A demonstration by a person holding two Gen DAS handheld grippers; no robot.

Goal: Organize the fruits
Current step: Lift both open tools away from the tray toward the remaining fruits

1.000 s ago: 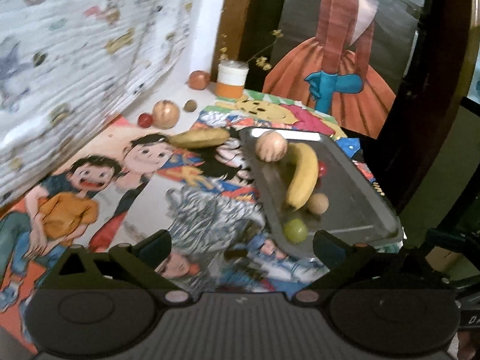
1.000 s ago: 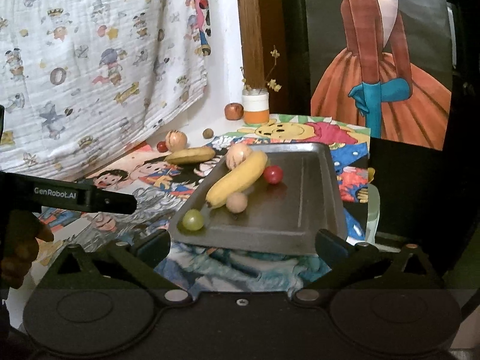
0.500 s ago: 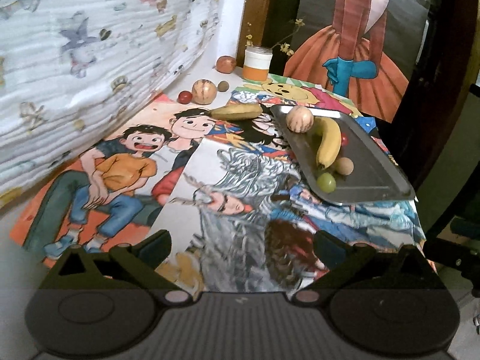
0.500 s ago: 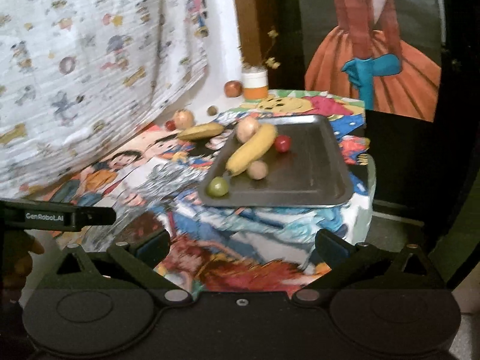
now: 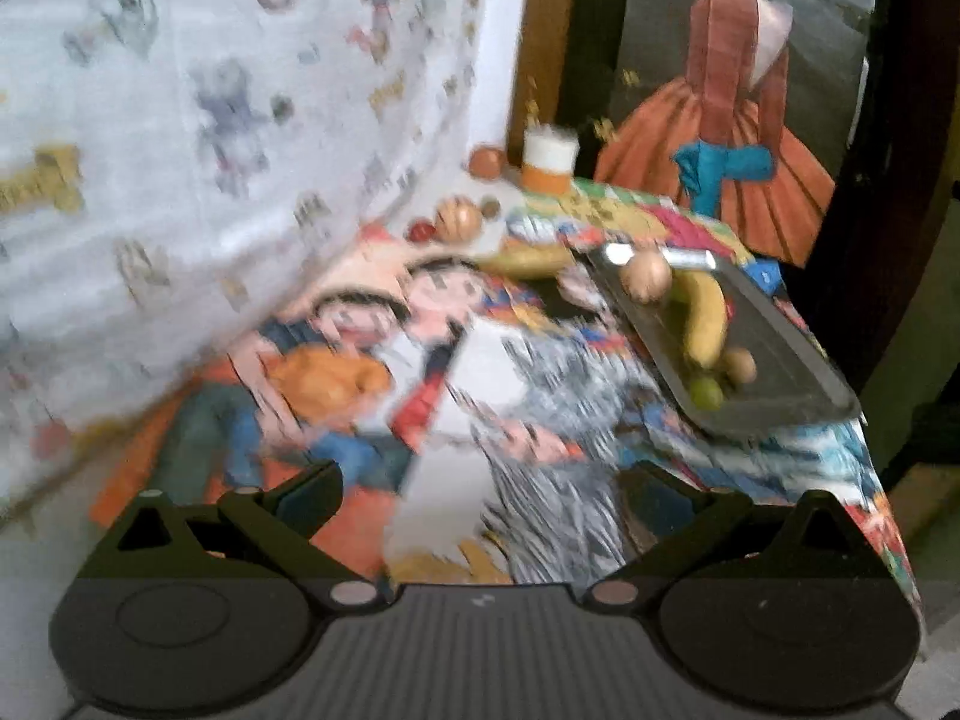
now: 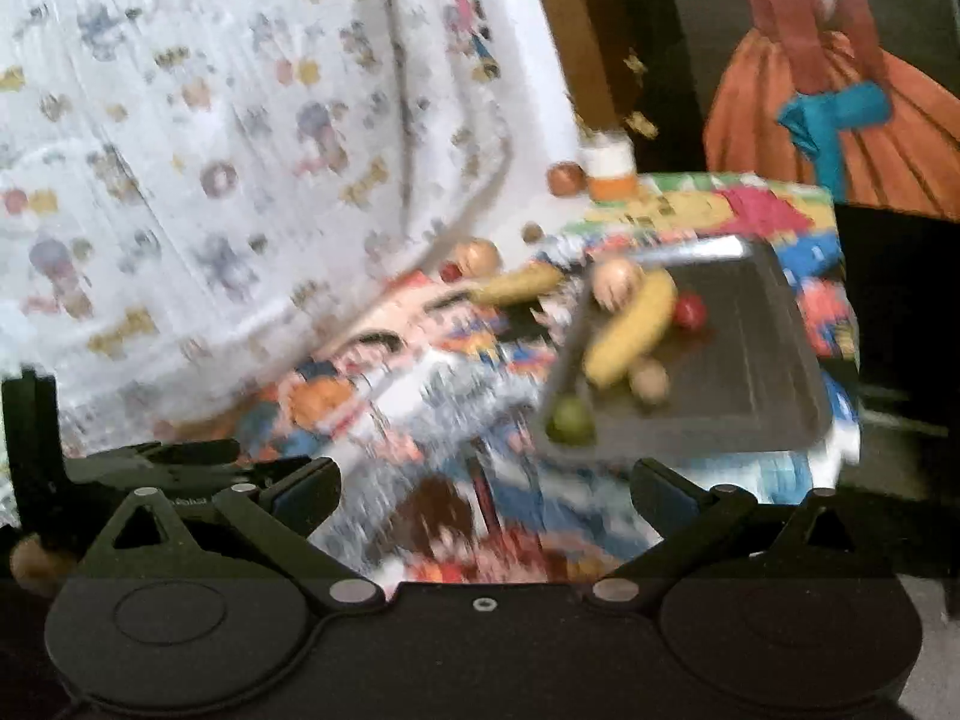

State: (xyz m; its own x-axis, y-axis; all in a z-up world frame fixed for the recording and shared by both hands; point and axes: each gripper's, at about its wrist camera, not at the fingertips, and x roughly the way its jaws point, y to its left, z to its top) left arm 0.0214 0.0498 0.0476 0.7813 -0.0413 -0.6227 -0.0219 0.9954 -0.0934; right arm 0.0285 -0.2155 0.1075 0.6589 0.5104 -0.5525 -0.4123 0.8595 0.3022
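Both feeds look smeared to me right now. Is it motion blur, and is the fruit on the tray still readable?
Left wrist view: heavy motion smear on the cartoon cloth; the tray and banana are soft but readable. Right wrist view: smeared throughout; banana, red fruit and green fruit still distinguishable. A glare patch on the tray's far rim in both.

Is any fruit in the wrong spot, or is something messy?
Some fruit is not on the tray yet: a second banana lies on the cartoon cloth just left of it, and a few round fruits sit farther back by the wall. Nothing looks spilled or broken, though both pictures are blurry.
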